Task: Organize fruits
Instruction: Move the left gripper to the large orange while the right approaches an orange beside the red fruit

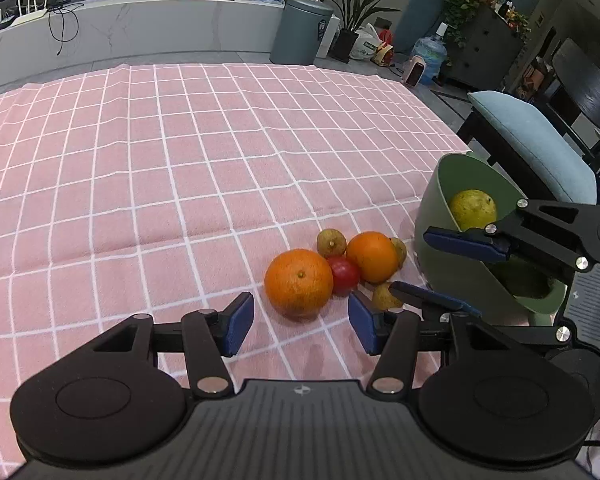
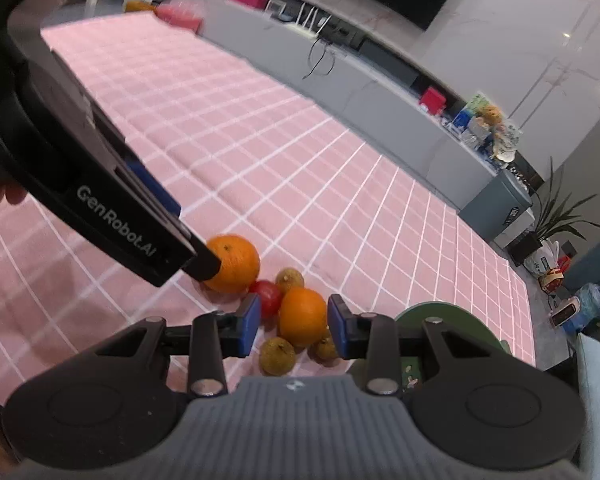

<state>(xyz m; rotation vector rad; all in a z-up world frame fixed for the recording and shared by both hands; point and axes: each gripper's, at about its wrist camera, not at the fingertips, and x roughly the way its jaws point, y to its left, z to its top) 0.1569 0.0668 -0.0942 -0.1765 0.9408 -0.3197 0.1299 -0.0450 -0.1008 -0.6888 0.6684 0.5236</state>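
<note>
Two oranges lie on the pink checked cloth: a near one [image 1: 299, 282] [image 2: 234, 262] and a far one [image 1: 372, 256] [image 2: 303, 317]. A red fruit [image 1: 344, 275] [image 2: 269, 297] sits between them, with small brownish fruits [image 1: 331, 242] [image 2: 277, 356] around. A green bowl [image 1: 452, 276] [image 2: 440, 314] at the right holds a yellow-green fruit [image 1: 473, 209]. My left gripper [image 1: 301, 322] is open just before the near orange. My right gripper [image 2: 293, 326] is open around the far orange; it also shows in the left wrist view [image 1: 436, 268].
The pink checked cloth [image 1: 160, 168] covers the table. A chair with a light blue cushion [image 1: 532, 140] stands beyond the table's right edge. A grey counter [image 1: 140, 28] and a bin [image 1: 300, 30] stand behind the table.
</note>
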